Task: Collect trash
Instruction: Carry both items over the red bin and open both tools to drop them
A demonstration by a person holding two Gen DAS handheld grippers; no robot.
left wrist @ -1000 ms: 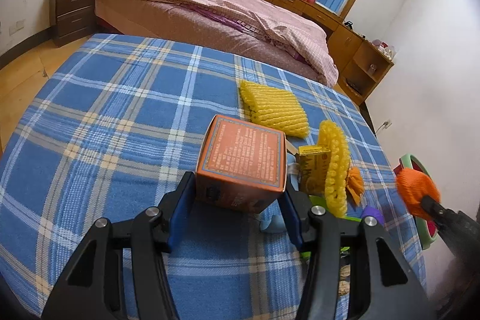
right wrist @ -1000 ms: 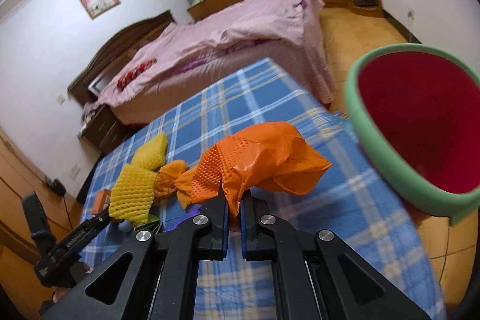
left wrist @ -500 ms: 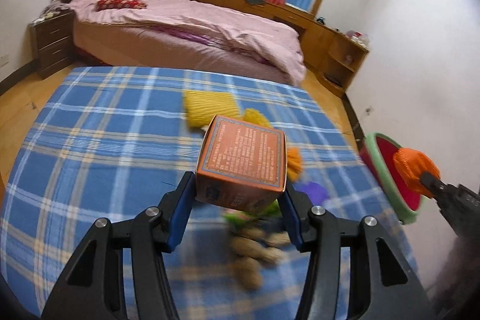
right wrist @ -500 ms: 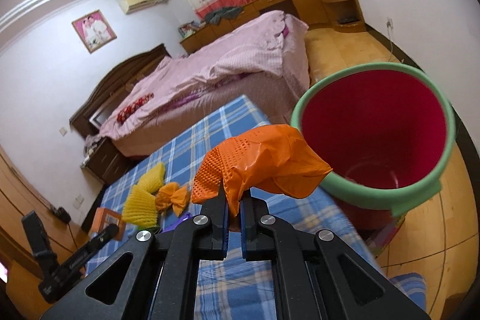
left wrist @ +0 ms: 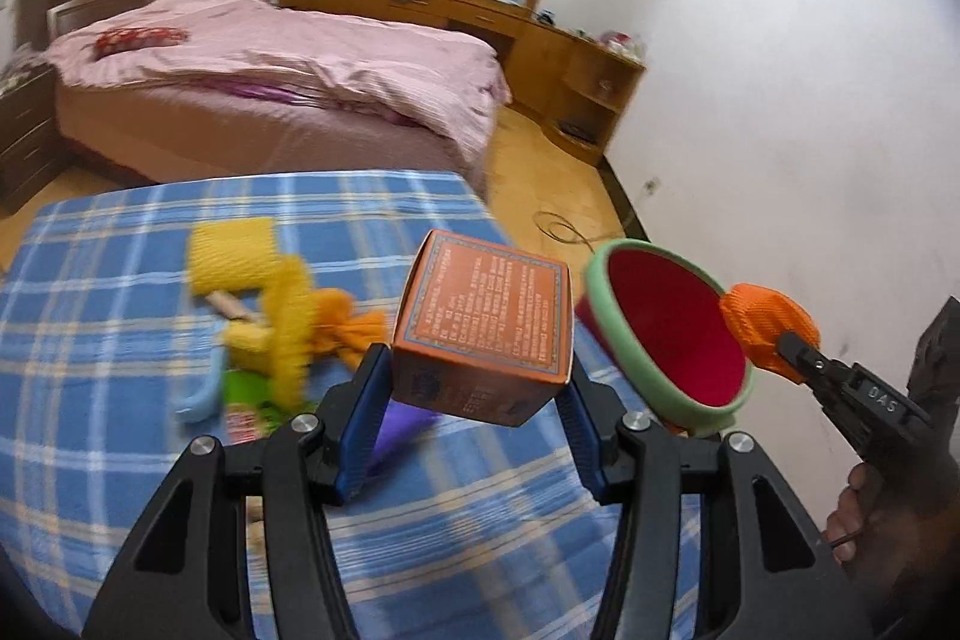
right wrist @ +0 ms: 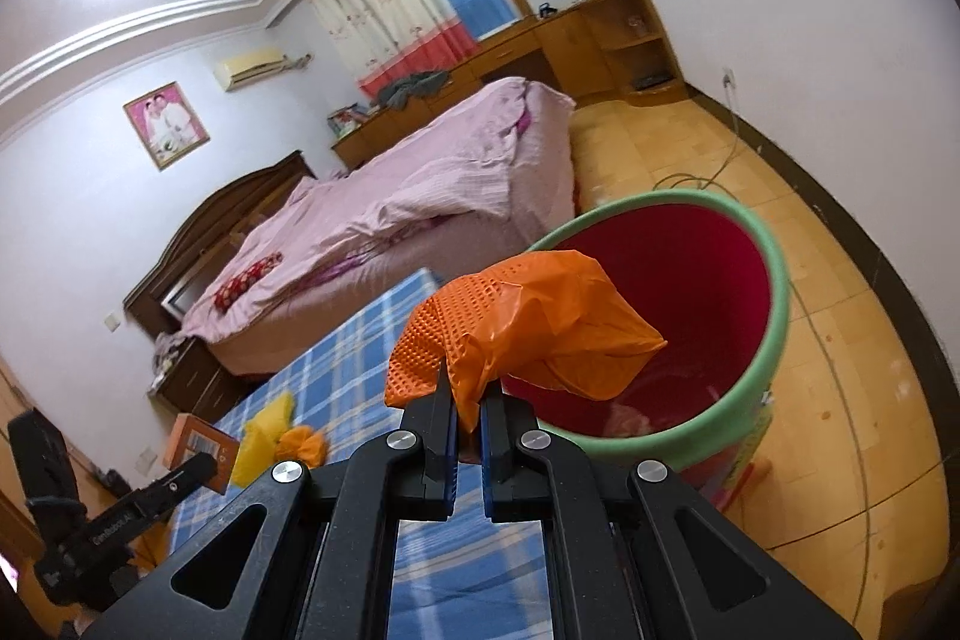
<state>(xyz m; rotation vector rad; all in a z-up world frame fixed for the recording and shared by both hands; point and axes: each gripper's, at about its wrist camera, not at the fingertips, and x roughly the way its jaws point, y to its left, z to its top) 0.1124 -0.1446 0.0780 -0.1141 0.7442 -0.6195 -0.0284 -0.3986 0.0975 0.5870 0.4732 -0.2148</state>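
Left gripper (left wrist: pixel 474 388): clamped on orange printed cardboard box (left wrist: pixel 483 325), held above blue plaid tablecloth (left wrist: pixel 108 340).
Right gripper (right wrist: pixel 467 415): jaws nearly together, pinching crumpled orange plastic mesh bag (right wrist: pixel 528 334), just over near rim of bin.
Bin: red bucket with green rim (right wrist: pixel 774 316) on wooden floor, right of table.
Remaining trash: yellow foam netting (left wrist: pixel 234 256), orange wad (left wrist: pixel 345 319), purple scrap (left wrist: pixel 399 421), left on cloth, blurred.
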